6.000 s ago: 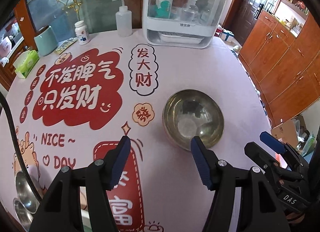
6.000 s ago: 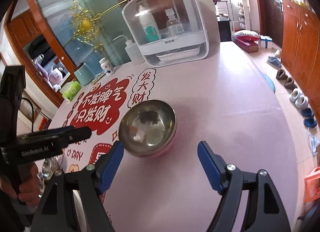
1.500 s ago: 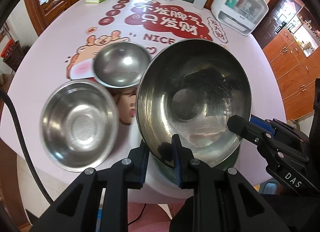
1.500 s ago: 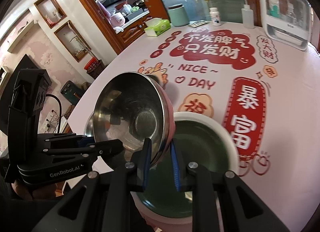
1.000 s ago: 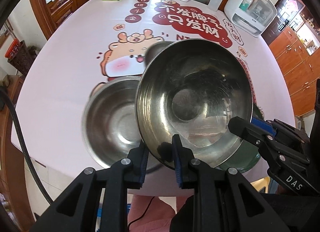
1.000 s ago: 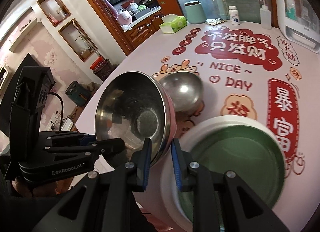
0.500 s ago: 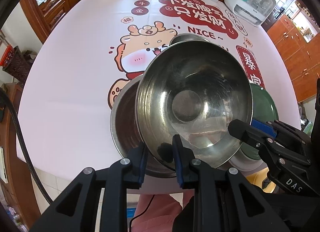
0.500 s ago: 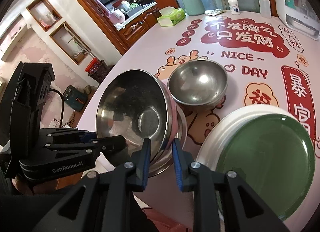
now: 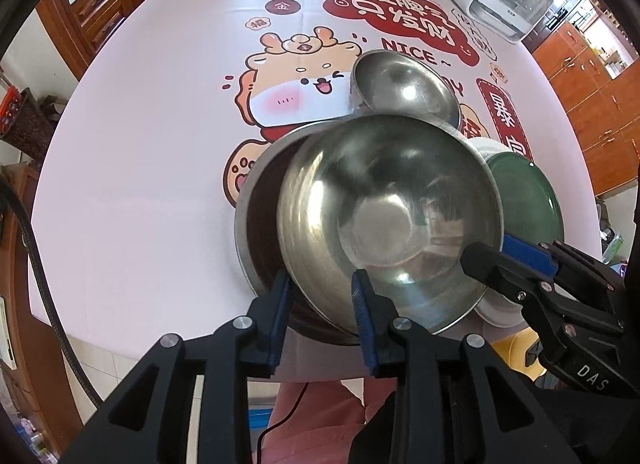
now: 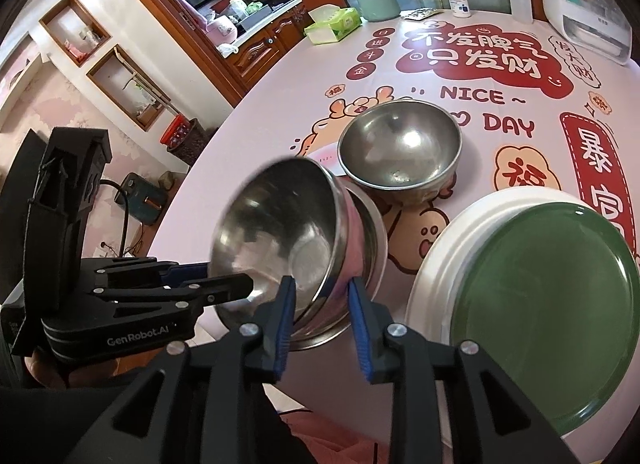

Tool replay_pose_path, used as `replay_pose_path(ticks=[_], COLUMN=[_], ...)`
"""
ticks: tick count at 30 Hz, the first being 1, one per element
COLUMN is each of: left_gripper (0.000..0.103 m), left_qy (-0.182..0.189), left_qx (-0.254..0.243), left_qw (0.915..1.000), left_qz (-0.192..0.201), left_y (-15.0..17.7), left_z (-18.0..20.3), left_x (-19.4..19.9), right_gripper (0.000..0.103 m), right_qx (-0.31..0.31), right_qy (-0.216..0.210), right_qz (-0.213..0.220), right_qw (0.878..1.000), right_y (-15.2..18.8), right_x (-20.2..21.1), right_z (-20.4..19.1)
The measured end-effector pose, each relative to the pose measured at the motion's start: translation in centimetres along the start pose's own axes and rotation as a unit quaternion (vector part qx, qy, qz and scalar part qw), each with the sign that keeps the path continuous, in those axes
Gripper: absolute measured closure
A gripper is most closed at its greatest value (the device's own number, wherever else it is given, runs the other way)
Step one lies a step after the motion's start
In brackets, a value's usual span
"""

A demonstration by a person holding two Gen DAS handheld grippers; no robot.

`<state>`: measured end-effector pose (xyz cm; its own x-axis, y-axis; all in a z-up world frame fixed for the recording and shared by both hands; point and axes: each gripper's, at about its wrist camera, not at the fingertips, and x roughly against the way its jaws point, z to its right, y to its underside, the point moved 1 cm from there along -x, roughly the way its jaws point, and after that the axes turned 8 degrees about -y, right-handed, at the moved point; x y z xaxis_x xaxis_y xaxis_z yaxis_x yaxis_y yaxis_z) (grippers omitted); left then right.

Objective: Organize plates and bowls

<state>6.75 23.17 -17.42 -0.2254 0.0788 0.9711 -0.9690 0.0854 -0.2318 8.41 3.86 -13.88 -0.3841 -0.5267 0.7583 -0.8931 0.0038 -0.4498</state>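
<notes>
Steel bowl [image 9: 388, 220] dropping into larger steel bowl [image 9: 260, 224] on counter [image 9: 140, 144]; left gripper [image 9: 318, 304] and right gripper [image 10: 320, 304] just spreading, rim loose between (small bowl [image 10: 400, 152], green plate [image 10: 540, 312] unstacked).

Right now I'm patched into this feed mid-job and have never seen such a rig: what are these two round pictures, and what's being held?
Each picture comes from a fisheye camera on a hand-held two-finger gripper, looking along its blue-padded fingers. A person holds one gripper in each hand. Both the left gripper and right gripper straddle the rim of one steel bowl, tilted inside a larger steel bowl. Their fingers have just been opening, pads clear of the rim. On the table also sit a smaller steel bowl and a green plate.
</notes>
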Motion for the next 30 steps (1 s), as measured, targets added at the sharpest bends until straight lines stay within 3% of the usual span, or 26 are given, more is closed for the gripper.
replay_pose_path(ticks=[18, 26, 30], left_gripper=[0.068, 0.061, 0.052], left_qy=[0.004, 0.007, 0.003], left_qx=[0.000, -0.015, -0.022], left_qw=[0.9991, 0.9976, 0.9969], left_qz=[0.041, 0.067, 0.075], left_y=[-1.6, -3.3, -4.8], left_z=[-0.1, 0.2, 0.7], left_x=[2.0, 3.3, 3.6], right_gripper=[0.062, 0.058, 0.055], right_qx=[-0.002, -0.019, -0.033], right_qy=[0.015, 0.036, 0.040], right_qz=[0.027, 0.051, 0.062], right_qw=[1.000, 0.998, 0.997], right_y=[-1.6, -2.3, -2.9], right_x=[2.0, 2.8, 3.2], right_z=[0.3, 1.8, 2.9])
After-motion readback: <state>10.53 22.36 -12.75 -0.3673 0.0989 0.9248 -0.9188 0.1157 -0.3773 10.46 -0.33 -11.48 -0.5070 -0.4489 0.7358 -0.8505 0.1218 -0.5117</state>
